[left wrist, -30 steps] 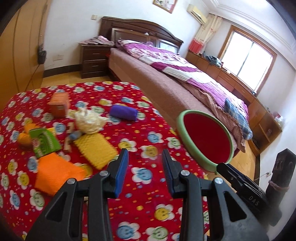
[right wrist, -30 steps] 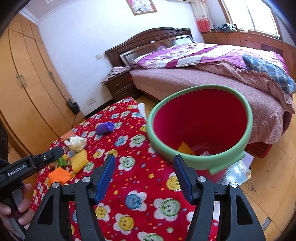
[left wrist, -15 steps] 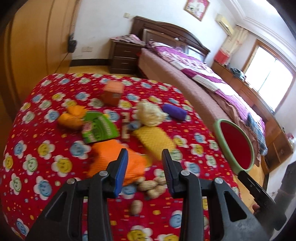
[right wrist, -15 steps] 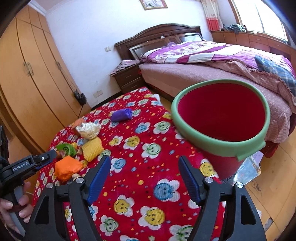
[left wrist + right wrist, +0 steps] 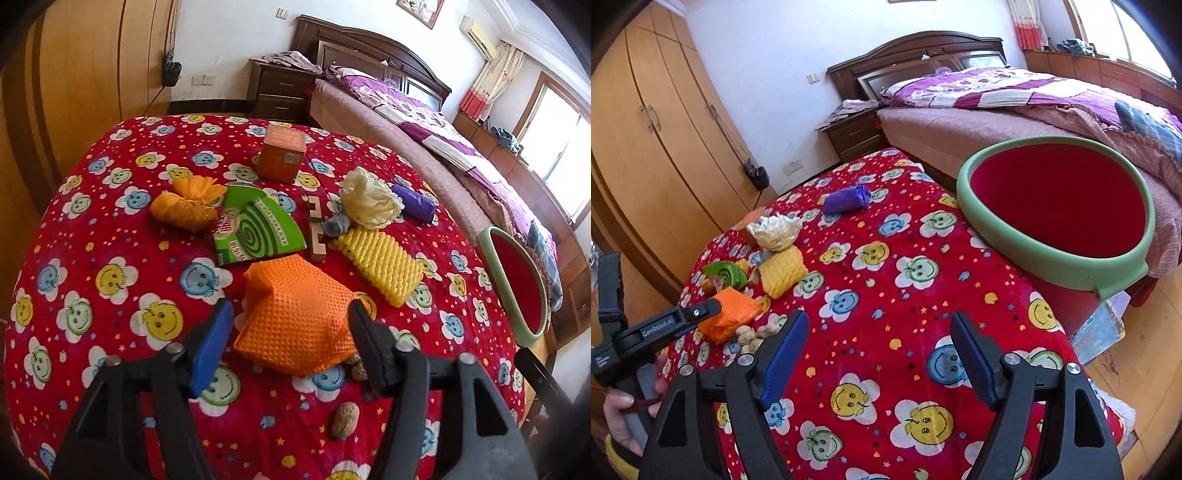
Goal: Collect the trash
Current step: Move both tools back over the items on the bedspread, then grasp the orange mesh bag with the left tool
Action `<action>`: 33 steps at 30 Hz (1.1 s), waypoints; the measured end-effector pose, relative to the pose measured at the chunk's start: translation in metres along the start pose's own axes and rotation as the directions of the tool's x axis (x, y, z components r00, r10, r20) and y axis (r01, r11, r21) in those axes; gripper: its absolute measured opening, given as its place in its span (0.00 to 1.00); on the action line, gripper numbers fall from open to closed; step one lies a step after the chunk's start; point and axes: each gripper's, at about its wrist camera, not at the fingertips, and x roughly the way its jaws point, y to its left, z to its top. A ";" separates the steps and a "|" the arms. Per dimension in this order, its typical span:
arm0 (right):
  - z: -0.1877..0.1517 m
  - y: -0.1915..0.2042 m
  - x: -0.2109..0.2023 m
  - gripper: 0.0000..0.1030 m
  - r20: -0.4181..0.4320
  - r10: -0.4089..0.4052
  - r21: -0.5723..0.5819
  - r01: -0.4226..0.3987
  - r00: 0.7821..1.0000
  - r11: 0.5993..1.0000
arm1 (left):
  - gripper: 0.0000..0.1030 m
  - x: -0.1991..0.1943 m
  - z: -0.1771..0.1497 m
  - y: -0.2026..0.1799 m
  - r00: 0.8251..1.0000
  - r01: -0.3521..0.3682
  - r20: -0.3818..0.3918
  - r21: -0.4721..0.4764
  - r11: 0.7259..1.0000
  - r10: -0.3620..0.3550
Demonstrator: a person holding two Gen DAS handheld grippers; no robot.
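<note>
Near the front edge of the table, on its red cloth (image 5: 110,229) printed with smiling flowers, the left gripper (image 5: 288,332) hangs with its jaws opening, the puffy orange mesh bag (image 5: 295,314) lying between the blue pads, which do not press it. Lumpy peanuts in the shell (image 5: 345,424) lie by the bag's front edge. Behind it lie a ribbed yellow foam sleeve (image 5: 376,258), a flat green card box with a spiral print (image 5: 255,229), small notched wooden blocks (image 5: 316,236), a knotted orange net (image 5: 186,206), a crumpled cream paper wad (image 5: 369,201), a rolled purple bag (image 5: 413,203) and an orange cardboard cube (image 5: 282,155) toward the far edge. The right gripper (image 5: 879,356) hovers over bare cloth, jaws opening, nothing between them. Beside the table's right edge stands the round red bin with a green rim (image 5: 1052,258).
</note>
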 end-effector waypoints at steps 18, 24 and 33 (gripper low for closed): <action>-0.005 0.000 0.000 0.79 0.092 -0.042 -0.056 0.047 0.995 0.997 | 0.64 0.033 -0.001 -0.013 0.996 -0.074 -0.046 0.026 0.997 0.075; -0.005 0.001 0.006 0.79 0.064 -0.020 -0.044 0.023 0.998 0.999 | 0.40 0.027 -0.006 -0.017 0.999 -0.029 -0.036 0.039 0.999 0.031; -0.002 0.013 0.018 0.79 -0.022 0.010 -0.066 -0.011 1.000 0.998 | 0.21 0.011 -0.004 -0.010 0.999 0.054 -0.003 0.027 0.998 -0.054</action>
